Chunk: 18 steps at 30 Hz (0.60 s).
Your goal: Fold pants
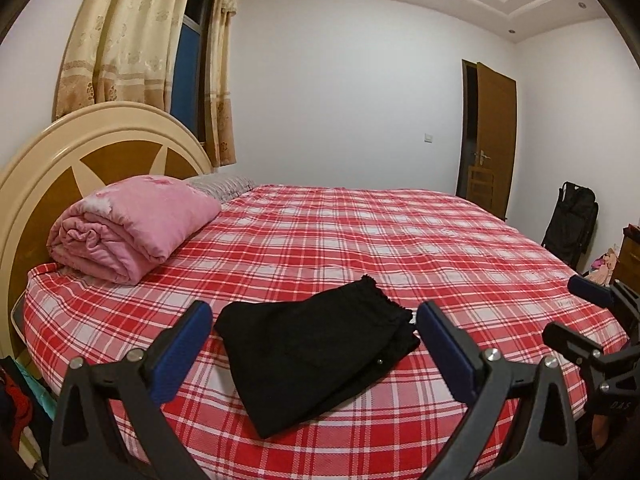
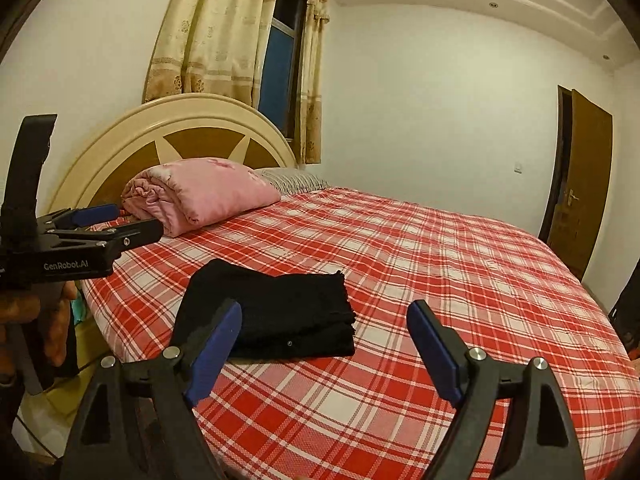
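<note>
While lying folded on the red checked bed sheet (image 1: 360, 240), black pants (image 1: 316, 356) near the front edge of the bed, a compact bundle of several layers with a small metal button on the top layer. Left gripper (image 1: 314, 340) above the bundle, blue-padded fingers (image 1: 182, 344) wide apart, one on each side of the pants, touching nothing. Right gripper (image 2: 324, 336) a little to the right of the pants, fingers also spread, empty; left pad in front of the bundle's near corner in that view, contact hard to judge, probably none. Seen from the right wrist camera, the left gripper from the side at the left edge, held by a hand (image 2: 24, 312). Farther back, rolled pink blanket (image 1: 132, 228) against the cream and brown headboard (image 1: 92, 148), with a striped pillow (image 1: 224, 186) just beside it. Beige curtains (image 1: 120, 36) and a brown door (image 1: 494, 136) at the walls.
</note>
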{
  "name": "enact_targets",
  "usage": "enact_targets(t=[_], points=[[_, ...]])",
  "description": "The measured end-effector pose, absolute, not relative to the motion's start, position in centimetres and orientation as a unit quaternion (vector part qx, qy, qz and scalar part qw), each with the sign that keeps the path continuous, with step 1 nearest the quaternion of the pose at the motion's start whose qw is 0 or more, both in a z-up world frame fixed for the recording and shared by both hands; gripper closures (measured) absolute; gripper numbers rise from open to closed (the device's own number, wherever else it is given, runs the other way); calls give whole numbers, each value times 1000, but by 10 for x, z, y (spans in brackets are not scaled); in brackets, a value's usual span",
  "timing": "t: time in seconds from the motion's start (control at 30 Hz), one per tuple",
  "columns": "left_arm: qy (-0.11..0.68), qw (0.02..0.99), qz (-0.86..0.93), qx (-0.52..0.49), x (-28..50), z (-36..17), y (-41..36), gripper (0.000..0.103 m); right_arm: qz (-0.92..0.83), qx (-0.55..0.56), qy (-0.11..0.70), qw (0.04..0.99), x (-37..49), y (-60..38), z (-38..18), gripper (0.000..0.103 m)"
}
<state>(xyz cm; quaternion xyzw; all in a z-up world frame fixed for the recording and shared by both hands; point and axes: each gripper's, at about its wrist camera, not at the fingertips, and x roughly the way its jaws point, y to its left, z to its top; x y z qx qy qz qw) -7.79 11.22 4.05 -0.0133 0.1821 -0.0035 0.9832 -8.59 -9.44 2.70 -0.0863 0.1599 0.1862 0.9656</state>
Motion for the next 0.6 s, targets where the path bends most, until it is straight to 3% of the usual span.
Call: enact_targets(t=[0.6], points=[[199, 980, -4, -3, -75, 39, 105, 0, 187, -63, 159, 968, -87, -101, 27, 17]])
